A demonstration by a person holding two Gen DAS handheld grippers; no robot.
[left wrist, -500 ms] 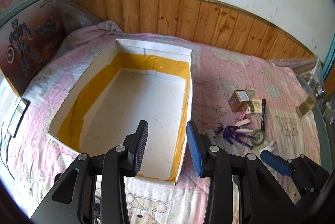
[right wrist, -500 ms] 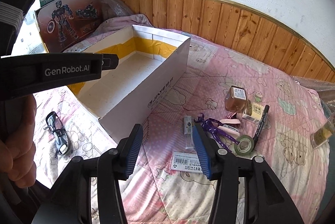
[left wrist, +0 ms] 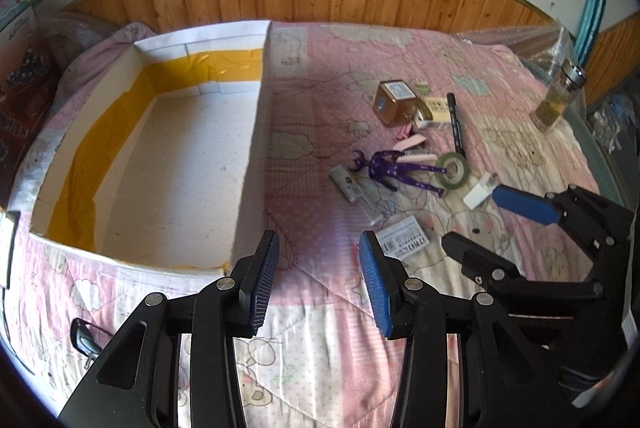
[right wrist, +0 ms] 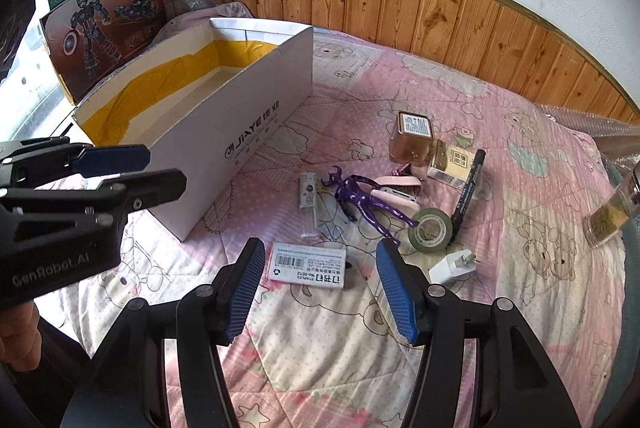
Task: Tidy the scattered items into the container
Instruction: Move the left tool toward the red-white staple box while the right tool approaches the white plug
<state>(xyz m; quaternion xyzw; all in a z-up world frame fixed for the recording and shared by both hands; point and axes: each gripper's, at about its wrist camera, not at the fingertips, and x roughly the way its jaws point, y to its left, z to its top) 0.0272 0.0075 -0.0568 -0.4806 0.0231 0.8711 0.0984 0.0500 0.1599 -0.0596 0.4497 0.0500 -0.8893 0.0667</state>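
Note:
A white cardboard box with yellow tape inside lies open on the pink quilt; it also shows in the right wrist view. Scattered items lie to its right: a staples box, a purple figure, a tape roll, a white charger, a black marker, a small white tube and an amber bottle. My left gripper is open and empty, just past the box's near right corner. My right gripper is open and empty, just short of the staples box.
A glass bottle stands at the quilt's right side. Black glasses lie near the front left. Toy boxes lean against the wall behind the cardboard box. Wood panelling runs along the back.
My left gripper has swung right, from over the box to the quilt beside it. My right gripper has moved forward, closer to the staples box. Both stay open.

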